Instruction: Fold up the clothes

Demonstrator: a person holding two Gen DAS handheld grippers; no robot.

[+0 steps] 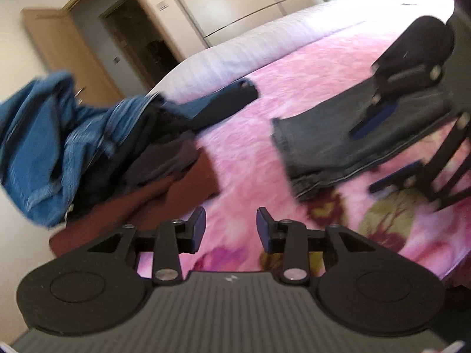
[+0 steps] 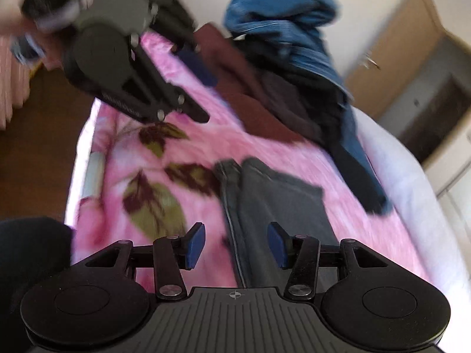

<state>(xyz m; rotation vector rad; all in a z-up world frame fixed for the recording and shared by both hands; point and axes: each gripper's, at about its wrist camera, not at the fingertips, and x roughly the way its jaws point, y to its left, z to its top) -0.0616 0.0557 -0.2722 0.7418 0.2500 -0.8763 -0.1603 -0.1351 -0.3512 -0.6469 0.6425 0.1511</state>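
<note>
The folded grey jeans lie flat on the pink flowered blanket of the bed, and they serve as the landmark here. In the right wrist view their long axis runs straight away from the right tongs, the near end passing under the gap between the jaws and the far, squared end pointing up the bed. The right tongs hang just above that near end, jaws parted to a middling width with nothing between the blue pads; whether they touch the cloth is hard to tell through the blur.

Beyond the far end of the grey jeans and off to one side sits the heap of unfolded clothes: blue denim on top, a dark garment under it, and a brown garment spread at the base. One dark-blue trouser leg trails from the heap toward the pale pillow edge.

The left tongs stand apart from the grey jeans, across a strip of bare blanket, and point toward the brown garment at the heap's foot. Their jaws are partly open and empty.

My reading: the grey jeans look finished, so the next piece likely comes from the heap, and the left hand is the nearer one to it.
</note>
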